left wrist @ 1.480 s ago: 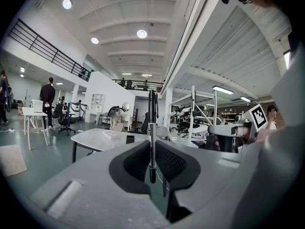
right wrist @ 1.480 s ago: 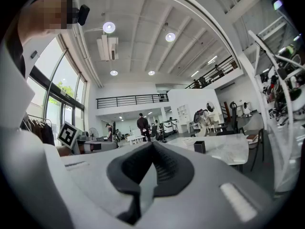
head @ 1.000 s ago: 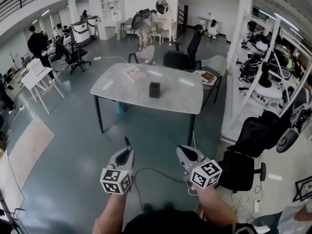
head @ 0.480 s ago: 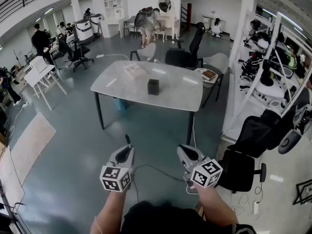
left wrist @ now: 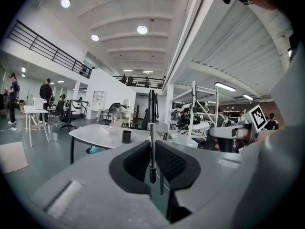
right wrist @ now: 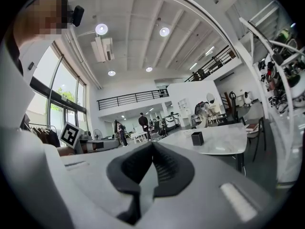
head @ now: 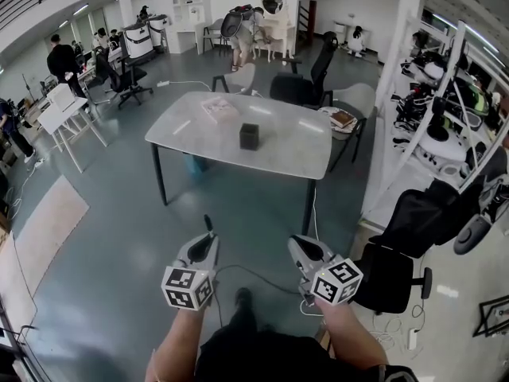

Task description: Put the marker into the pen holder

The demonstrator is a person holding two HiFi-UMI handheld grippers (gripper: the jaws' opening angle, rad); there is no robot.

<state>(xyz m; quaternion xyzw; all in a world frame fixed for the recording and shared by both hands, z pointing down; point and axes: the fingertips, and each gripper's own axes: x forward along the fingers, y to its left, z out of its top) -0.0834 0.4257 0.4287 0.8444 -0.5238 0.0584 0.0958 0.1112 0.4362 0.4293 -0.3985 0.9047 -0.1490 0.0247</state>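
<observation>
We are wearing a dark top (head: 262, 360). Our grey left gripper (head: 210, 242) and right gripper (head: 300, 247) are each carrying a white cube (head: 188, 287) with black square markers, plus black ribbed pads (left wrist: 137, 163).

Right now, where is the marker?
The marker stands upright, pinched in the left claw, at the head view's lower left, far from the pen holder on the table ahead.

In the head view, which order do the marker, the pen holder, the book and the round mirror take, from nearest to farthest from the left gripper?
1. marker, held in the left gripper.
2. pen holder, middle of the table.
3. book, table's far left part.
4. round mirror, far back.
</observation>
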